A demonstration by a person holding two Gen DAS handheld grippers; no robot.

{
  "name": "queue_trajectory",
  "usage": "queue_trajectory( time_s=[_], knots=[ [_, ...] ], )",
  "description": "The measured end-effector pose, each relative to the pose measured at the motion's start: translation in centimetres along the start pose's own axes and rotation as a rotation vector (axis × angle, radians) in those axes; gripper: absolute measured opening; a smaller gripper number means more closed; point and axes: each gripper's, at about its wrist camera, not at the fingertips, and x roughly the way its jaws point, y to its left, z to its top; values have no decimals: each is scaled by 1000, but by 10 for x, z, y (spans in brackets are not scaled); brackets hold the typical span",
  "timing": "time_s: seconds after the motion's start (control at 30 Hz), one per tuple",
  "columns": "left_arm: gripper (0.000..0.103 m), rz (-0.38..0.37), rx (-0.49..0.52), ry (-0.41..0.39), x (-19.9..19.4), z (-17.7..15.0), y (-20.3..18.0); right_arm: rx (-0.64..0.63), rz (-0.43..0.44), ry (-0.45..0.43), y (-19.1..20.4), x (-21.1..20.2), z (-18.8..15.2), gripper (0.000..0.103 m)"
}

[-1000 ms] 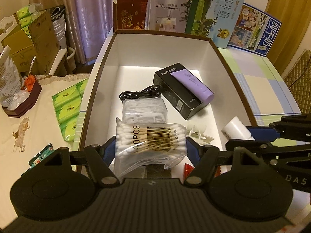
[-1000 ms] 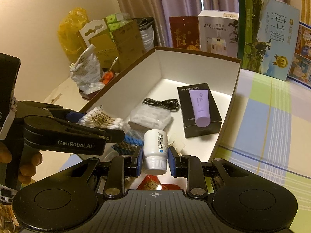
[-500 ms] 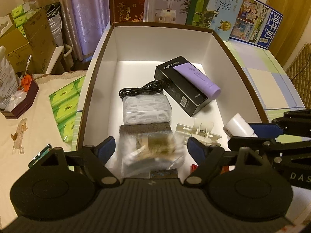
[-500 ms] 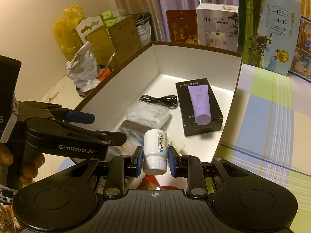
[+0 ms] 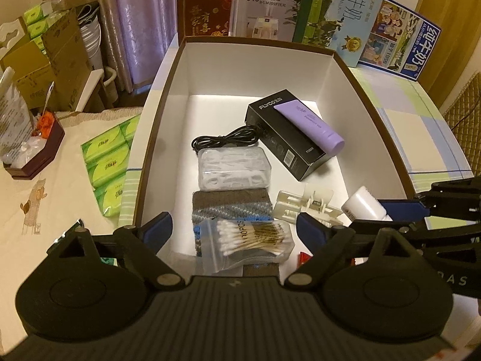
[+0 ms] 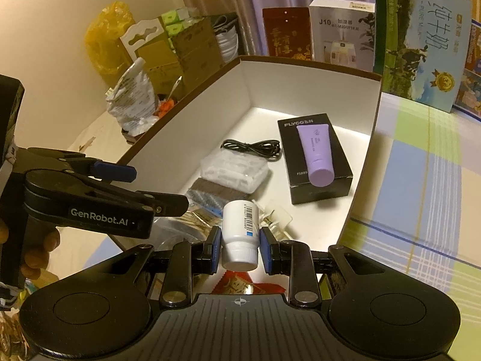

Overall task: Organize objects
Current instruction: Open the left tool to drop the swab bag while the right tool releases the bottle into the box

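- Two blue-padded fingers of the left gripper (image 5: pixel 233 230) stand wide and are opening in the left wrist view; the clear plastic bag of cotton swabs (image 5: pixel 251 240) lies free between them on a grey striped folded cloth (image 5: pixel 231 203), at the near end of the brown-rimmed white cardboard box (image 5: pixel 258 69).
- In the right wrist view, the right gripper (image 6: pixel 239 248) clamps a small white plastic bottle (image 6: pixel 240 231) above that box's near end.

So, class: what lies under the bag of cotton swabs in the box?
The bag of cotton swabs rests on a folded grey and blue striped cloth on the box floor. Whatever is beneath the cloth stays covered.
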Motion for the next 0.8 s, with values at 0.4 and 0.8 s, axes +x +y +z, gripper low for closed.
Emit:
queue_trajectory(
  time_s=[0.4,0.8],
  knots=[
    [89,7,-31,9,-10,-2,8,-26,16,18,5,12,1,25],
    [92,8,-38,3,-14,-2,11,-21,21,19,7,11,1,25]
  ],
)
